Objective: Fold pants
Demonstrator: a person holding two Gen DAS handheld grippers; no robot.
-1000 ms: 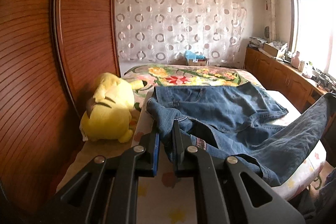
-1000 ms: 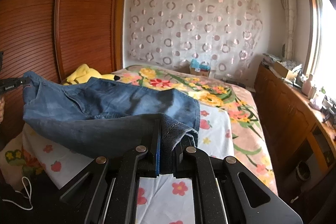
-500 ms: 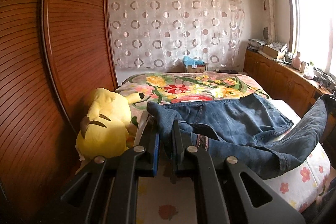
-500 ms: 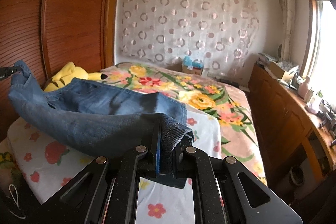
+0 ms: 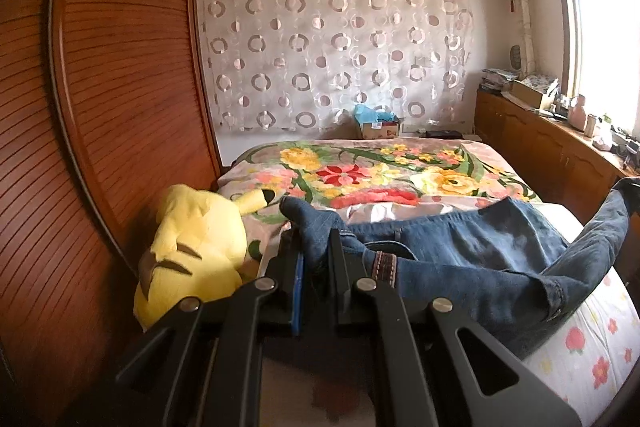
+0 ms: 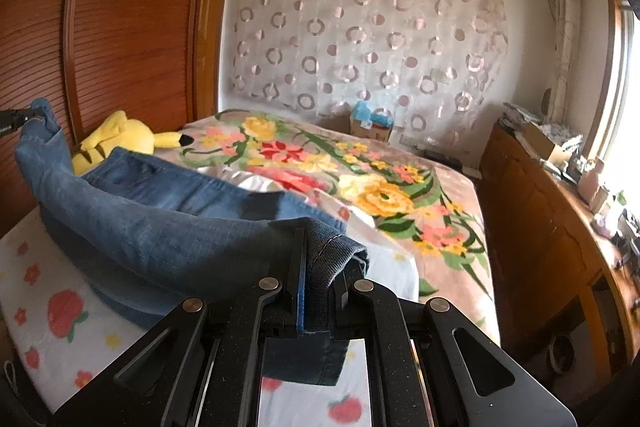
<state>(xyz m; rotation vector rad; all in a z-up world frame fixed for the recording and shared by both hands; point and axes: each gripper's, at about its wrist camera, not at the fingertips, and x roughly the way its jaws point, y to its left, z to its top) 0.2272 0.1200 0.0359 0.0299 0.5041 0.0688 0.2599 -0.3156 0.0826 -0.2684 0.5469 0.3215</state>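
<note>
A: What is held by the left gripper (image 5: 314, 259)?

B: One end of the blue jeans (image 5: 472, 259) is pinched there. The two fingers are closed narrowly on a bunched piece of denim, which sticks up between them.

A: And by the right gripper (image 6: 320, 267)?

B: The other end of the jeans (image 6: 160, 223) is clamped in it. A stitched hem is seen between the fingers, and a flap of denim hangs down below them.

A: Where are the jeans placed?

B: They are stretched across the near part of the bed (image 5: 592, 355), over a white sheet printed with strawberries (image 6: 64, 315). The middle part rests on the sheet, while both ends are lifted. Behind the jeans a flowered blanket (image 5: 392, 175) is spread.

A: What is found beside them?

B: A yellow plush toy (image 5: 196, 247) is lying at the left edge of the bed, close to the left gripper, against a wooden wardrobe (image 5: 100, 107). At the far wall a curtain with circles (image 5: 336, 43) is hung, and a cardboard box (image 5: 380, 129) is seen under it.
</note>
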